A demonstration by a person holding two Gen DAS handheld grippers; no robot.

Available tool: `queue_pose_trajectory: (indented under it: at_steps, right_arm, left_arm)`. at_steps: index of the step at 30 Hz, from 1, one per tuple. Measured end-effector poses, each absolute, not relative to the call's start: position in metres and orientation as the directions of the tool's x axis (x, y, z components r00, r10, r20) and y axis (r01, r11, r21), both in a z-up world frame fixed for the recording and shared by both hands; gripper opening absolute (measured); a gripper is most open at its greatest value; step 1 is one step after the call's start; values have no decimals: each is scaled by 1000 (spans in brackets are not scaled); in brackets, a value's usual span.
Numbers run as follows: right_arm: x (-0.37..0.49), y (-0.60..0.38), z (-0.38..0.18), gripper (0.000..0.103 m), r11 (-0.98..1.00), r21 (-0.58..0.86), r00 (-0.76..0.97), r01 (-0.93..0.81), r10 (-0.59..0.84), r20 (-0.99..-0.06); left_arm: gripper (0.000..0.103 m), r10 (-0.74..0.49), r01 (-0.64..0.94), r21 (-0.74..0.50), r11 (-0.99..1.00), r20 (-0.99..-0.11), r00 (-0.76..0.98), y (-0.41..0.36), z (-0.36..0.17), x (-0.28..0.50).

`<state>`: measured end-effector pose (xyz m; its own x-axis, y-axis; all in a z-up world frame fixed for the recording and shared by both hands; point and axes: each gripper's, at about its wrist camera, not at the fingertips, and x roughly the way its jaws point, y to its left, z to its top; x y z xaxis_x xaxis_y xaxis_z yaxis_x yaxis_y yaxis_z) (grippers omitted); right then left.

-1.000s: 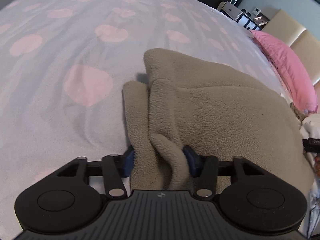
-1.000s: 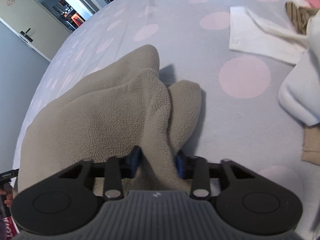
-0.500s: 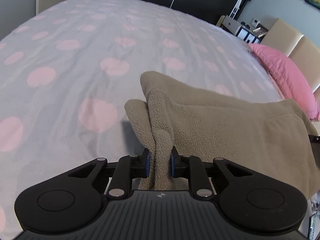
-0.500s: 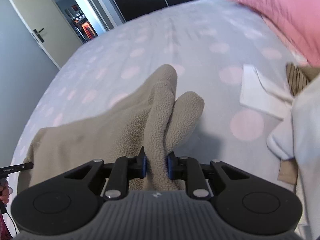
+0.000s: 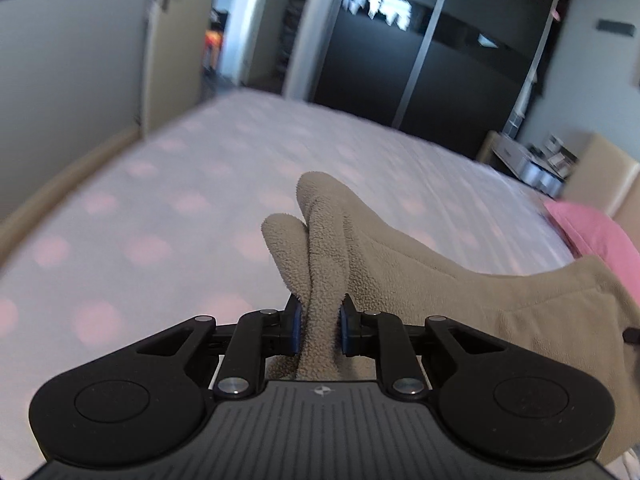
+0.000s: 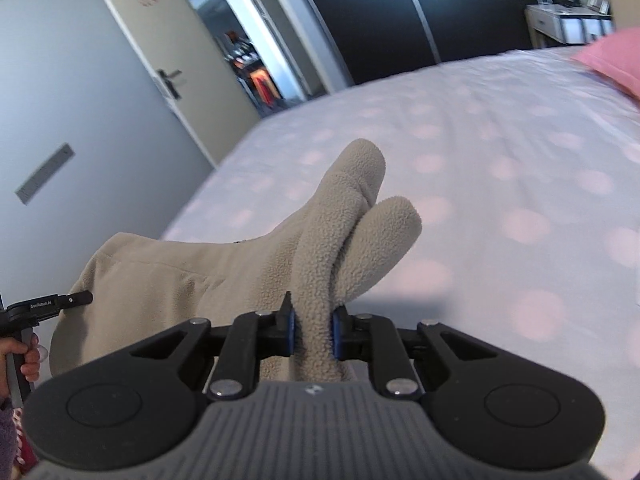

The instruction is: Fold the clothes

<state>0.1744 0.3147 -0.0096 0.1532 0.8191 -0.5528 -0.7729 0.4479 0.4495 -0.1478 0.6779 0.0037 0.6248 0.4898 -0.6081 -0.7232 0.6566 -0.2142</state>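
Garment: beige fleece garment [image 5: 420,280], one piece, held off the bed between both claws; soft pile, a seam line visible along its far part.
Left corner: a bunched fold of the fleece stands up ahead of the left claw [image 5: 319,330], two rounded lobes rising past its tips.
Left claw state: narrow, blue pads [image 5: 295,330] pressing on the fleece from both sides.
Right corner: a matching bunched fold rises ahead of the right claw [image 6: 312,334], one tall lobe and one shorter lobe leaning to its right.
Right claw state: narrow, blue pads [image 6: 289,334] clamped on the fleece.
Span: the cloth runs from the left claw off to its right, and from the right claw off to its left, sagging between the two.
Other claw seen: in the right wrist view the left claw's black body [image 6: 44,306] shows at the far left edge, a hand [image 6: 24,356] gripping its handle.
Bed: pale lilac cover with pink dots [image 5: 168,248], spread ahead of and below both claws.
Pillow: pink pillow [image 5: 596,236], far right of the left claw, partly behind the fleece.
Door: cream door [image 6: 160,60] standing open, ahead and to the left of the right claw.
Wardrobe: dark glossy wardrobe fronts [image 5: 440,60] beyond the bed's far edge.
Sideboard: pale unit [image 5: 528,164] with small items, too blurred to identify.
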Motion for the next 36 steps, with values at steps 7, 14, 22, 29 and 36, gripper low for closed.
queue_pose_trajectory:
  at_steps: [7,14,22,29,36]
  right_arm:
    - [134,445,-5,18,357,495,90,-792,870,-484]
    - [84,557,-28,18,298,521,33,-800,888,-458]
    - [34,631,-67,18,256,536,-18,-805,892,-452]
    - [23,664,-94,18,254,508,-6,-823,891,-455]
    - [24,672,-122,20,303,460,30,-835,859,-511]
  left_arm:
    - [16,638,-819,-98,566,-578,509,758,37,-179]
    - [15,722,-879,-25,476,-559,407,823,31,-199]
    - [15,781,-922,12,387,-536,321,873,6,-219]
    - [15,796,-935,-8,355,-521,307,895,-24,-234]
    - [16,789,-946,-2,325,-550,273,923,-56,-237]
